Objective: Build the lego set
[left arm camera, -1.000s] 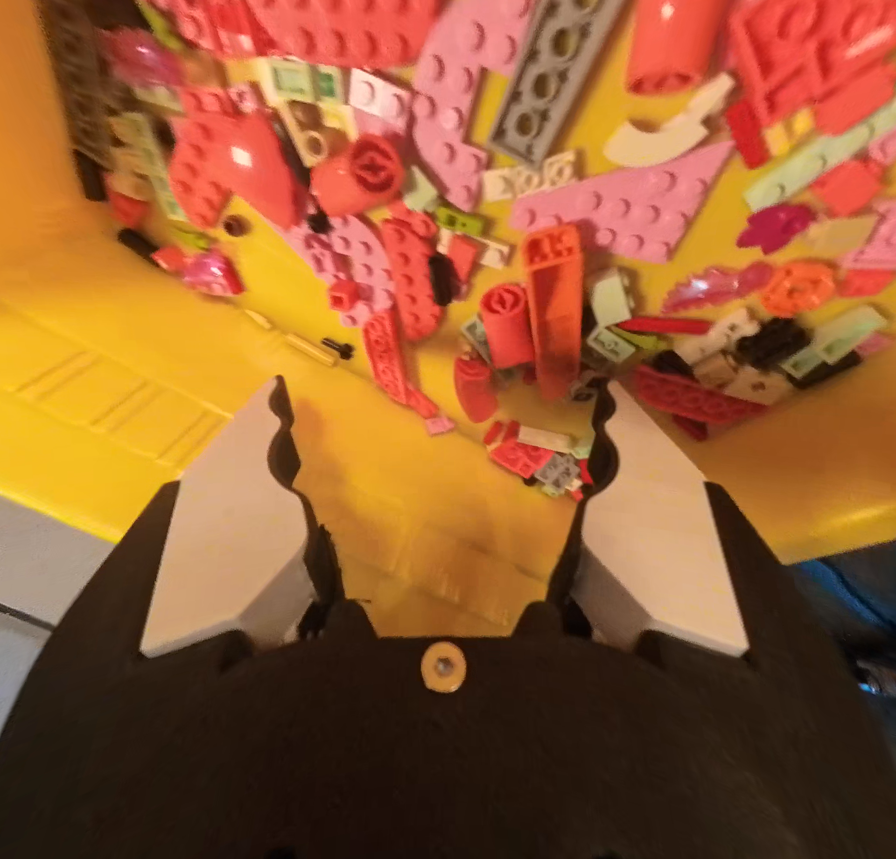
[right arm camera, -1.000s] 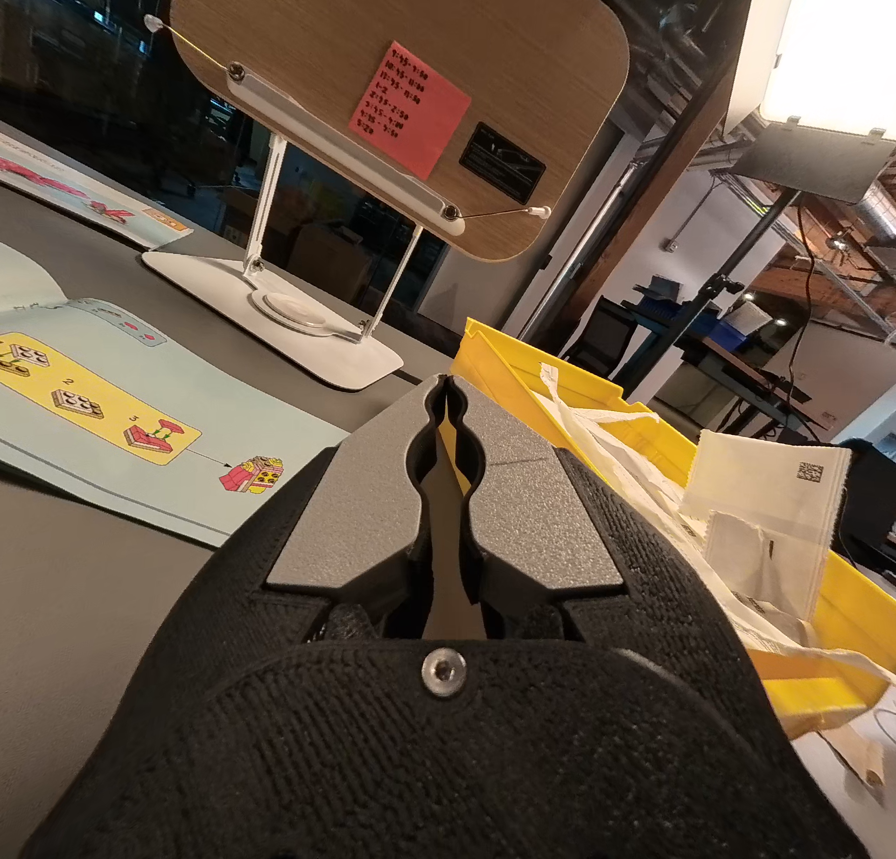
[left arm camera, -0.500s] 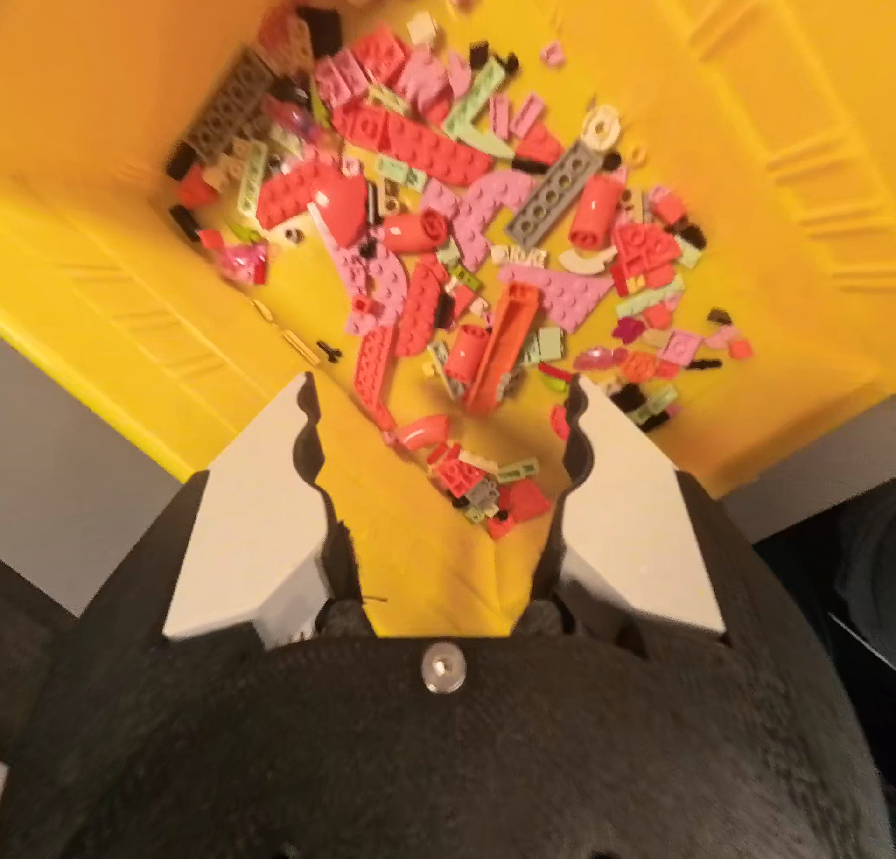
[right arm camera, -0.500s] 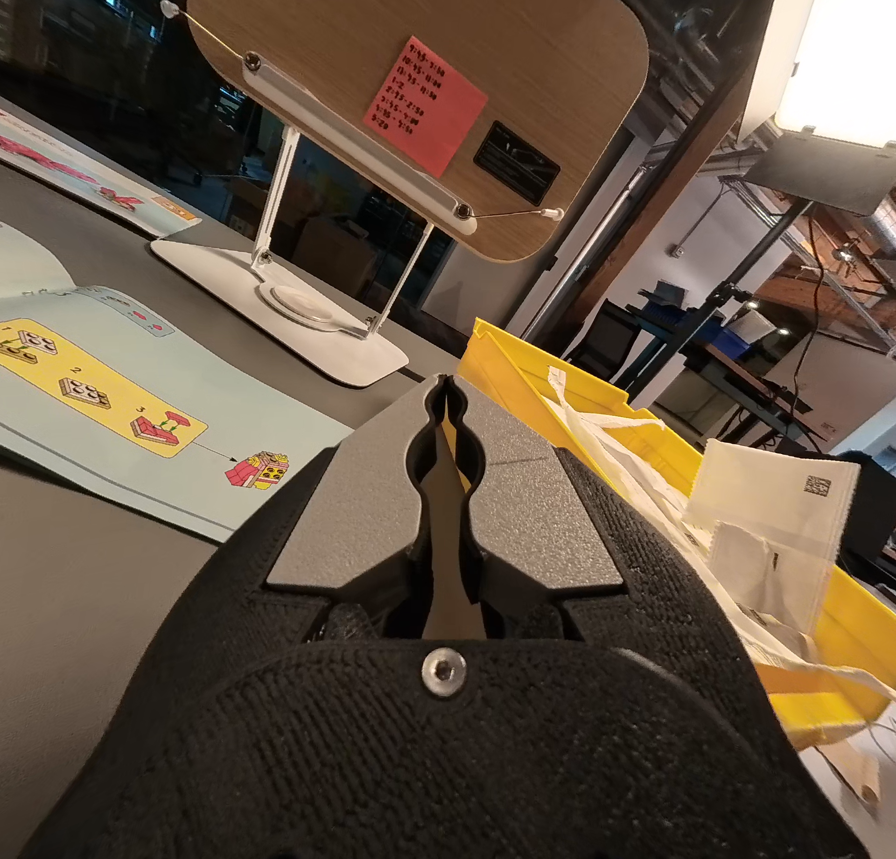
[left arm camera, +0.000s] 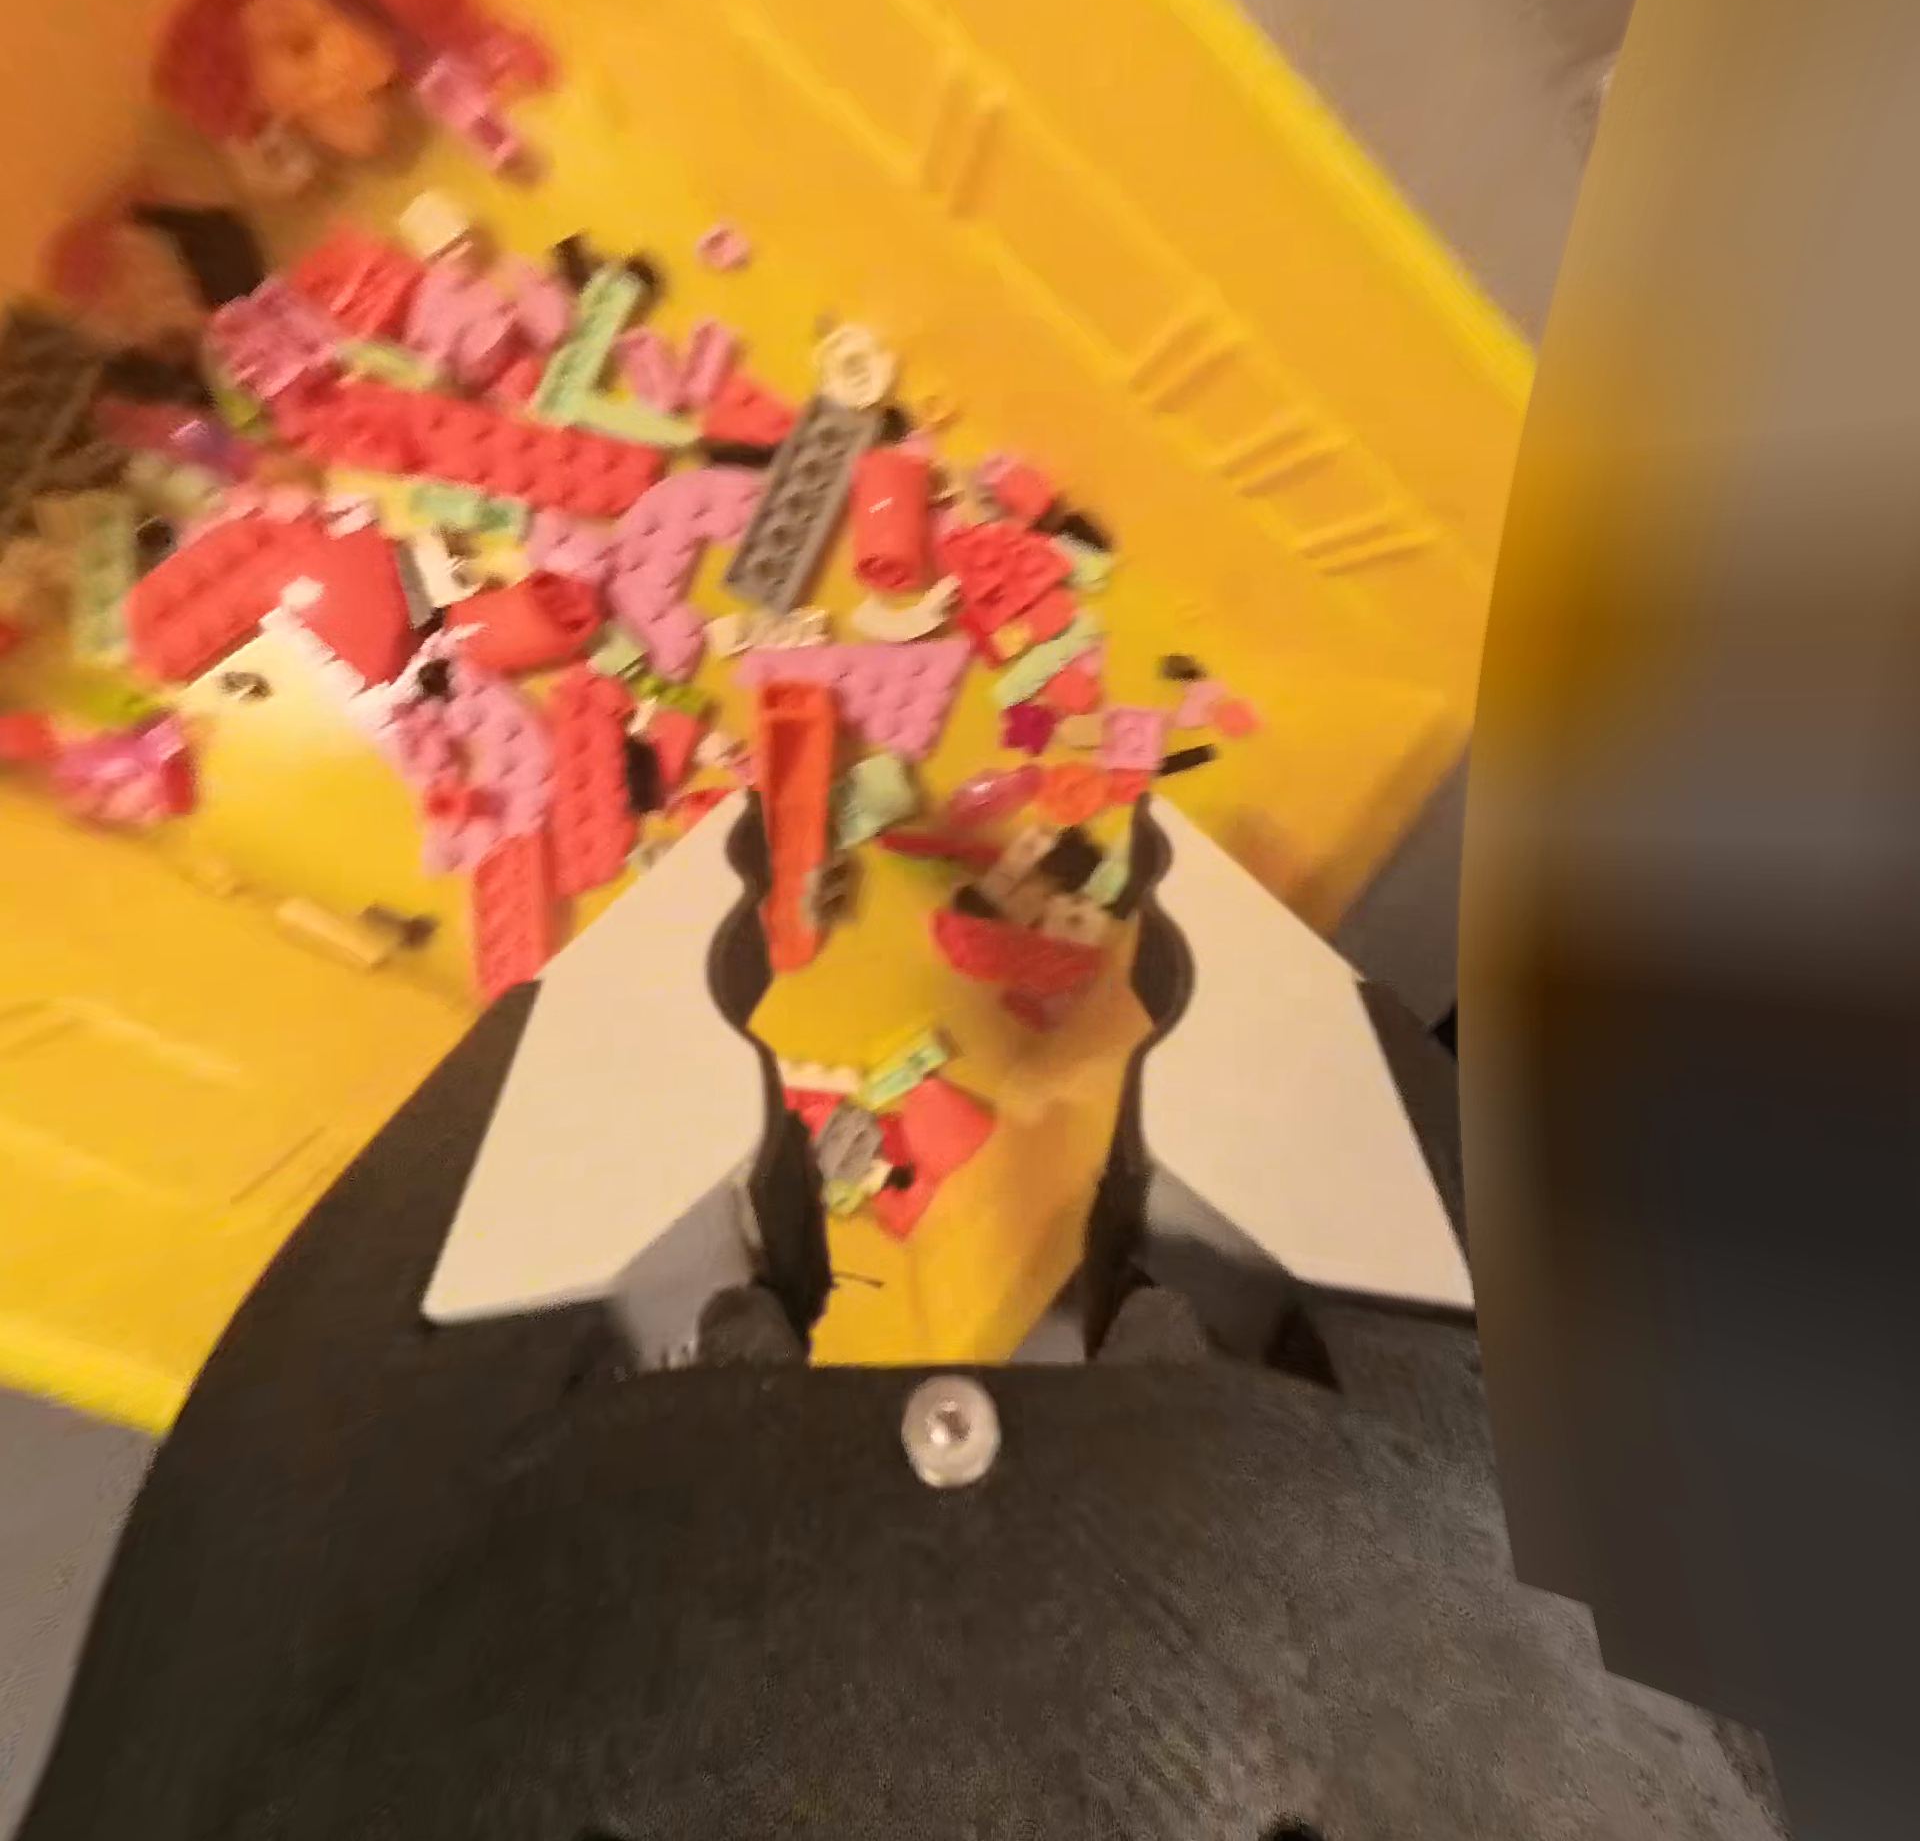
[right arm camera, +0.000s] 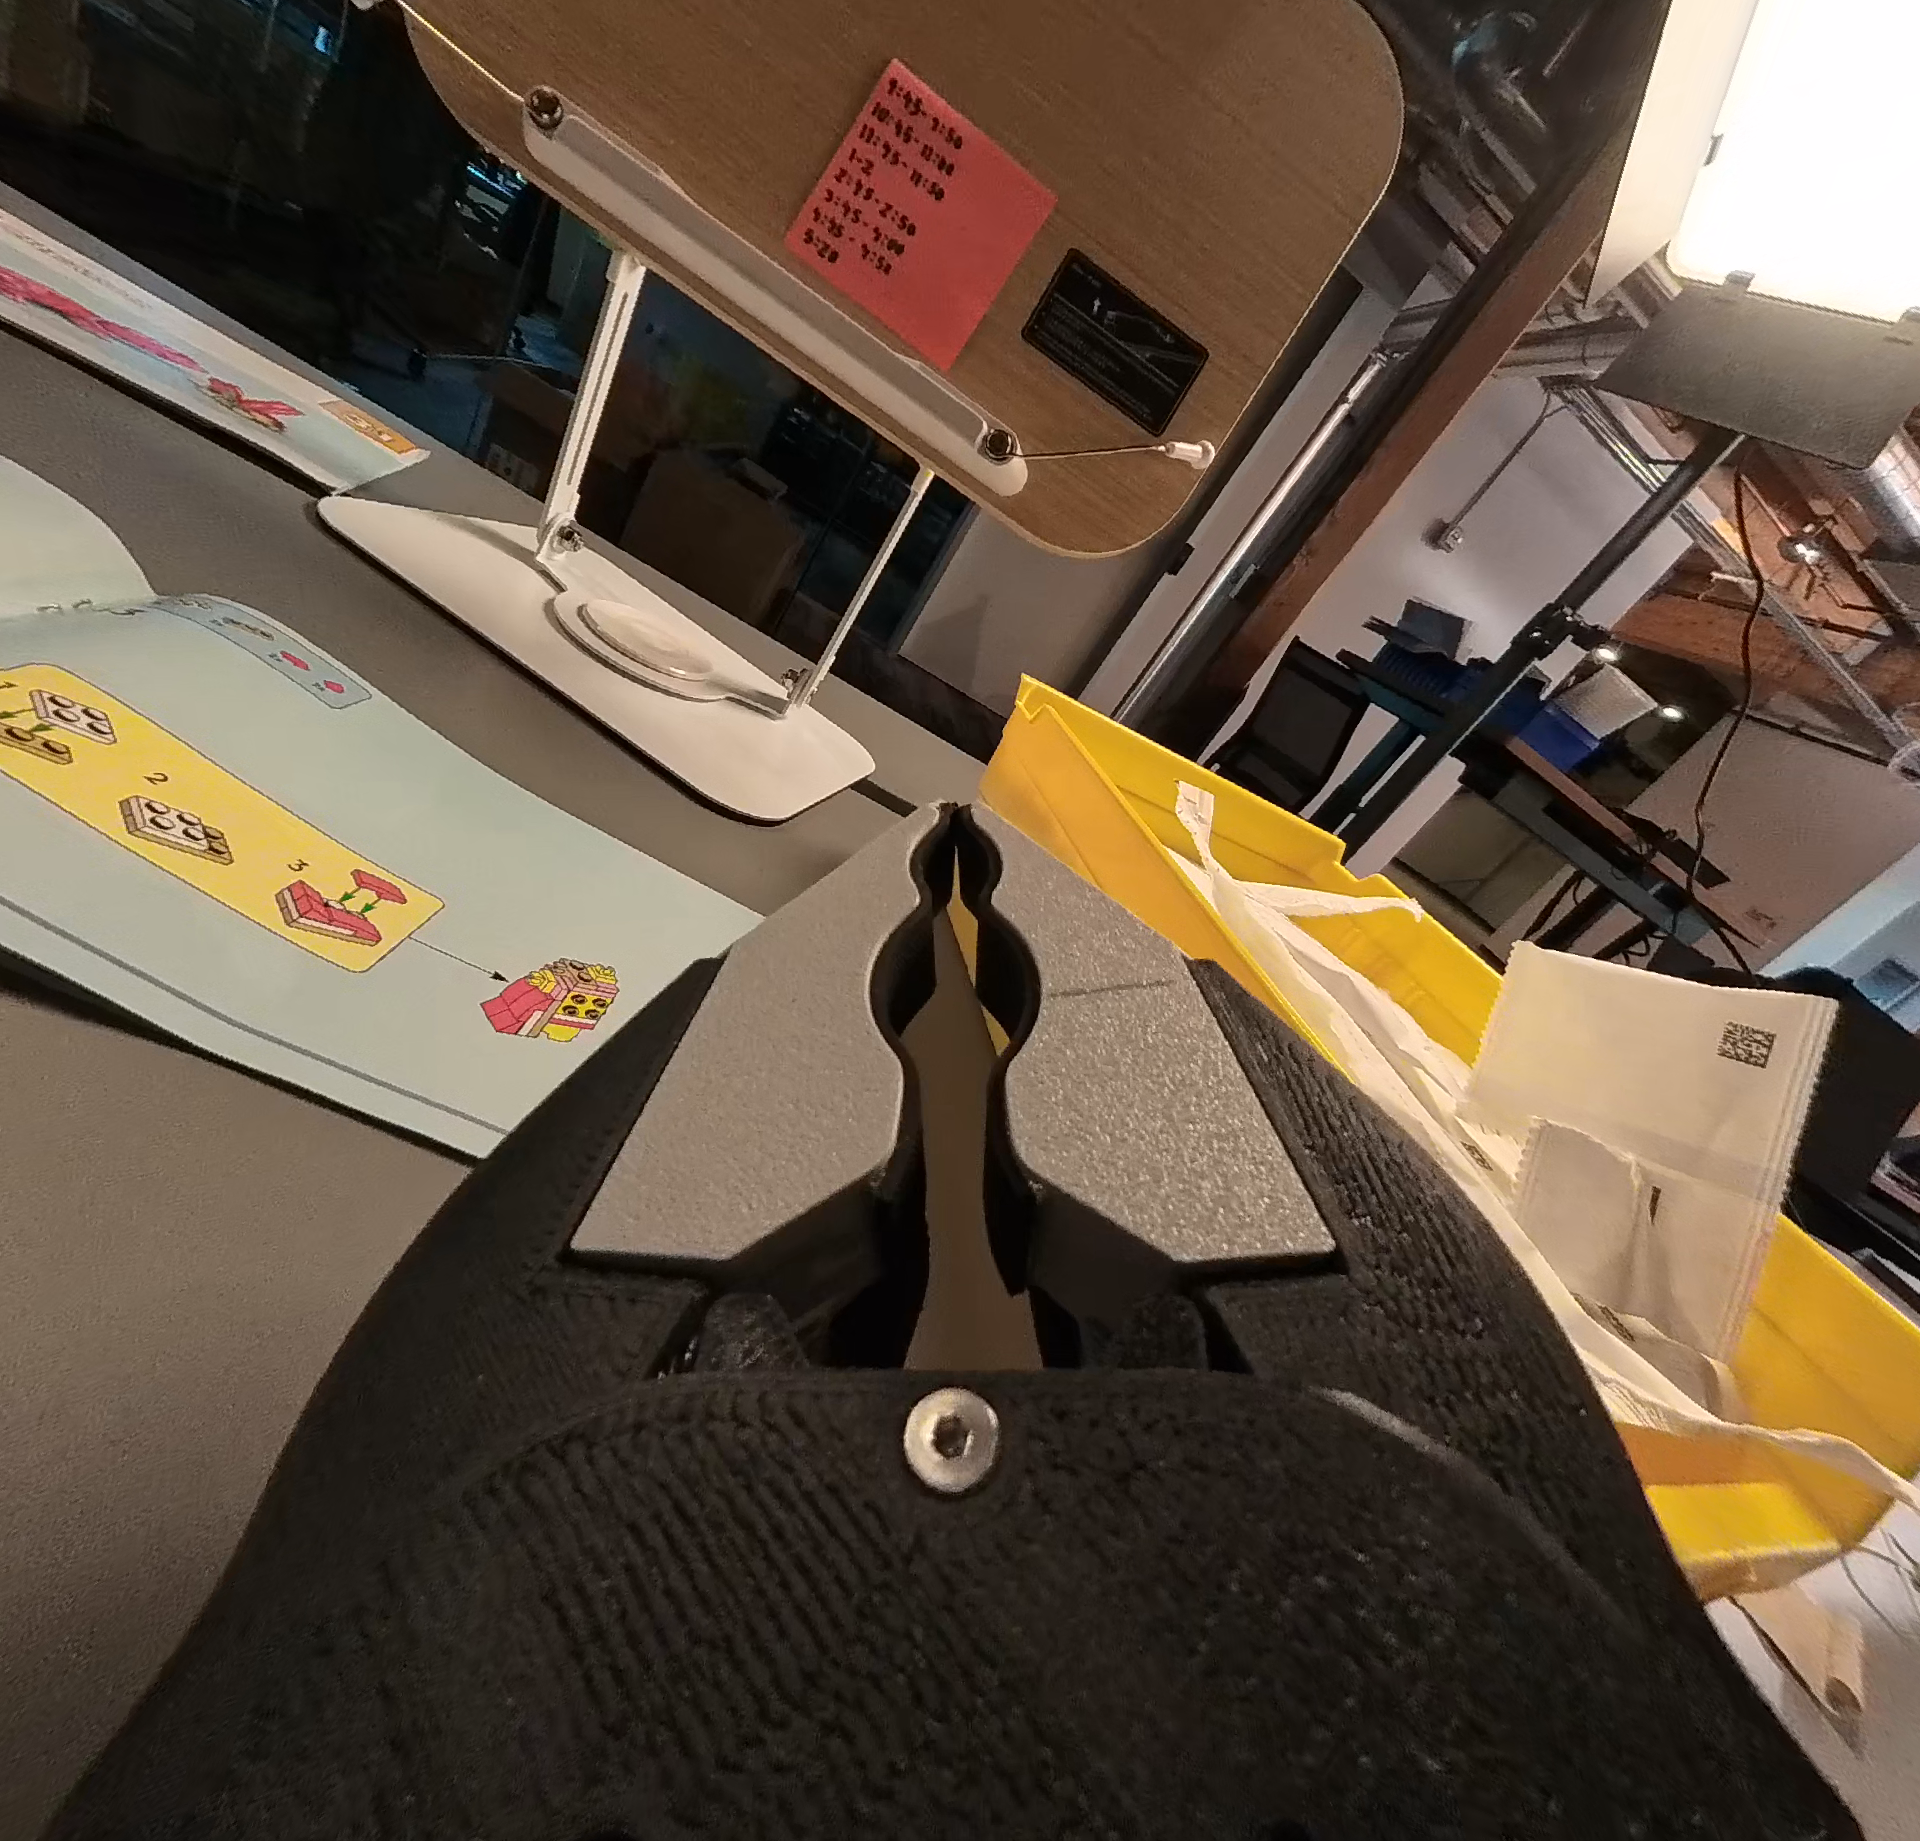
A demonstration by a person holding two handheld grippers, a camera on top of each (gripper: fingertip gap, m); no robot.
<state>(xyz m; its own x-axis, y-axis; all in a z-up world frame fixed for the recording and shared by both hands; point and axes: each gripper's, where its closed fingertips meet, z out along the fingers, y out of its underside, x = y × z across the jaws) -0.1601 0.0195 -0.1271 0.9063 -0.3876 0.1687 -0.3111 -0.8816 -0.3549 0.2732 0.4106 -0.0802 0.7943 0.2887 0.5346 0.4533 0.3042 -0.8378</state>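
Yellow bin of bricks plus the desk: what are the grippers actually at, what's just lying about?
At the grippers:
- left gripper, open over loose toy bricks in yellow bin
- long orange brick, nearest its fingertips

Lying about:
- right gripper, shut, holding nothing
- instruction booklet
- book stand
- paper bags

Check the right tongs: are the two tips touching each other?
Touching. The right wrist view shows the right tongs closed tip to tip, nothing between them, above the grey table beside the yellow bin.

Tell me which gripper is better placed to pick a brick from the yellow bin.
Left gripper: open, above the loose bricks in the yellow bin. Right gripper is shut beside the instruction sheet.
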